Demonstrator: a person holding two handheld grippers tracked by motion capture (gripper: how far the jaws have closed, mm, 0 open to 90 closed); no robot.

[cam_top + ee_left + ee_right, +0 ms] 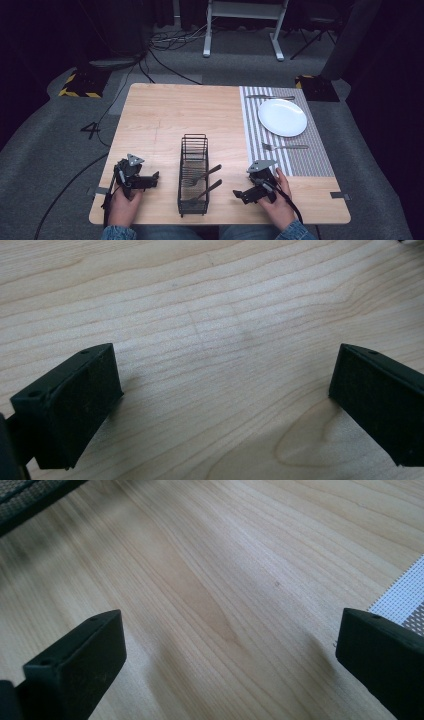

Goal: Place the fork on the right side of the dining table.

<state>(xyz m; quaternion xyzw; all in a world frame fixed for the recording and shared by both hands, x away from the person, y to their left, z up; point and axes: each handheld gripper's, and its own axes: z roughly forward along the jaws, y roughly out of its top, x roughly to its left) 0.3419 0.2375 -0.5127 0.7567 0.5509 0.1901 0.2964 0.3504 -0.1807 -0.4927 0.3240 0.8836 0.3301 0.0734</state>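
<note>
A black wire basket [193, 172] stands at the table's front centre with two forks [202, 184] lying in it, handles sticking out to the right. A striped placemat [300, 160] at the right carries a white plate [282, 117], a fork [285, 146] in front of it and a knife [269, 97] behind it. My left gripper [150, 179] rests left of the basket, open and empty, its jaws wide over bare wood [225, 340]. My right gripper [240, 194] sits right of the basket, open too, with nothing between its jaws; the placemat's edge [400, 592] shows beside one jaw.
The wooden table [165, 115] has bare room at the back left. On the floor beyond lie cables [165, 60], a white desk frame [240, 30] and yellow-black marked bases [80, 85]. The basket's bottom rail [35, 502] is at the upper left of the right gripper view.
</note>
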